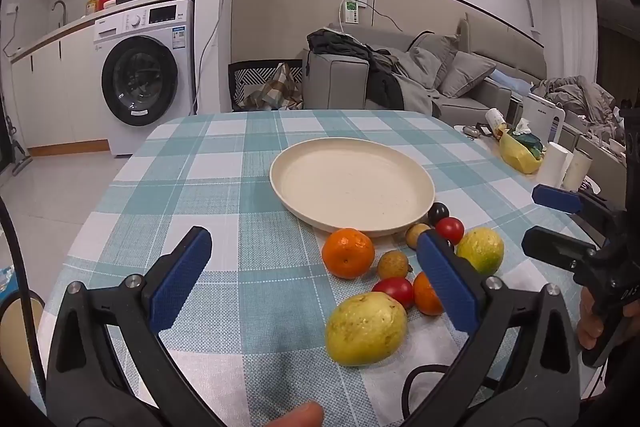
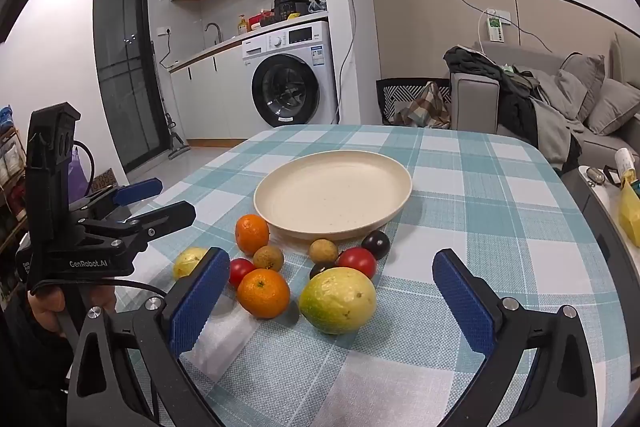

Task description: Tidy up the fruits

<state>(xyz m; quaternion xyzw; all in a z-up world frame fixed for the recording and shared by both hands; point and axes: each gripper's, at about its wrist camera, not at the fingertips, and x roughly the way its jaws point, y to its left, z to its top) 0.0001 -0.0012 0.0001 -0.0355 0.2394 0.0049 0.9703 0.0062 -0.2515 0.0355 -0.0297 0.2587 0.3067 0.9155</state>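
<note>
A cream plate [image 1: 352,183] [image 2: 334,193] sits empty mid-table. Fruit lies in a cluster in front of it: two tangerines [image 1: 347,253] [image 2: 264,293], two yellow-green guavas [image 1: 366,327] [image 2: 338,301], red tomatoes [image 1: 394,291] [image 2: 357,261], small brown longans [image 1: 393,264] [image 2: 323,250] and a dark plum [image 1: 438,213] [image 2: 376,244]. My left gripper [image 1: 312,281] is open and empty, above the table left of the fruit. My right gripper [image 2: 332,301] is open and empty, with a guava between its fingers' lines. Each gripper shows in the other's view [image 1: 556,223] [image 2: 156,201].
The table has a teal checked cloth [image 1: 224,187] [image 2: 480,195]. A side table at the right holds a yellow bag [image 1: 518,151], paper rolls [image 1: 568,163] and small items. A washing machine [image 1: 144,75] and a sofa [image 1: 440,75] stand beyond.
</note>
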